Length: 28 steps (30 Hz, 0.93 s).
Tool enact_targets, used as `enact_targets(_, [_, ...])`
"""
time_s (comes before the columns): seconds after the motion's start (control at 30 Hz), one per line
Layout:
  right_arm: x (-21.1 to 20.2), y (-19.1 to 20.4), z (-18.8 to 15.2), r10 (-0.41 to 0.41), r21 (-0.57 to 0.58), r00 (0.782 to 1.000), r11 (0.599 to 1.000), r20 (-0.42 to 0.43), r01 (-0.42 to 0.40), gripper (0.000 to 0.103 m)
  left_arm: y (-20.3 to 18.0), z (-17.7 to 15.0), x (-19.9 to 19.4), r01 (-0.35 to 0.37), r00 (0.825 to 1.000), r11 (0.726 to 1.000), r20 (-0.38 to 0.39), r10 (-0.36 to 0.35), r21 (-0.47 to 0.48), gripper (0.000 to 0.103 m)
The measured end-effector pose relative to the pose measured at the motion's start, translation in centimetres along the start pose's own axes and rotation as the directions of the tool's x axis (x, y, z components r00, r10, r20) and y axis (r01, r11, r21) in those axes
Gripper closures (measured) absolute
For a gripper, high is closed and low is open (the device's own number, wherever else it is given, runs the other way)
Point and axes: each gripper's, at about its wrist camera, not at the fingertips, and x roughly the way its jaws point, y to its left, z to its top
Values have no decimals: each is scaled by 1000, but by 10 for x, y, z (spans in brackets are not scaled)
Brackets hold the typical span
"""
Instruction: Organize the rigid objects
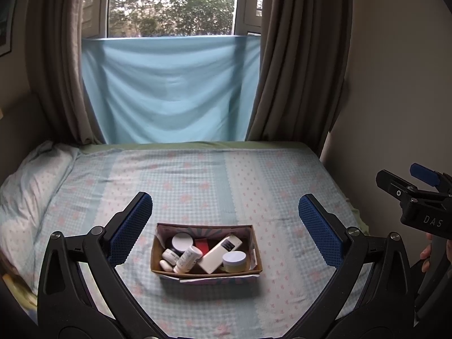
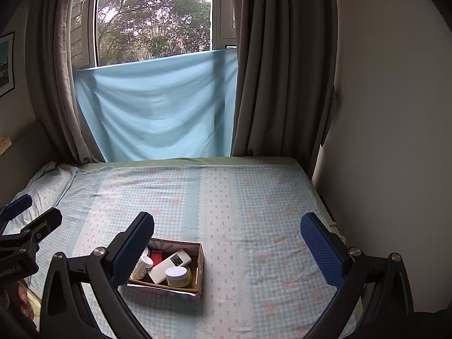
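Cardboard box [image 1: 206, 250] of small toiletries on the bed [image 1: 197, 175], both hand-held grippers empty above it.

Left hand-held gripper [image 1: 226, 227] and right hand-held gripper [image 2: 227, 247]: jaws spread wide, gripping nothing. In the box: white slab-shaped device [image 1: 220, 254] leaning across the centre, likely light, stiff, smooth; best pinched across its narrow sides. At 3 o'clock of it, yellow jar [image 1: 234, 261] with a pale lid, probably heavier and slippery; best gripped around the body. At 9 o'clock, white pill bottle [image 1: 188, 258] lying down, light, prone to rolling.
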Motion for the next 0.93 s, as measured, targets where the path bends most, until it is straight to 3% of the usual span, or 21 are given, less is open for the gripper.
enact_targets(0.37, [1, 1, 2, 2, -4, 1000, 1000, -1, -2, 0, -2, 3, 4, -26, 1000, 1000, -2, 26, 3, 0])
enact_targets(0.77, [7, 0, 6, 0, -3, 1000, 1000, -9, 0, 0, 2, 4, 2, 18, 999, 999, 39, -16, -36, 0])
enact_targets(0.93, [9, 1, 7, -2, -4, 1000, 1000, -10, 2, 0, 0, 6, 0, -17, 998, 1000, 65, 17, -14, 0])
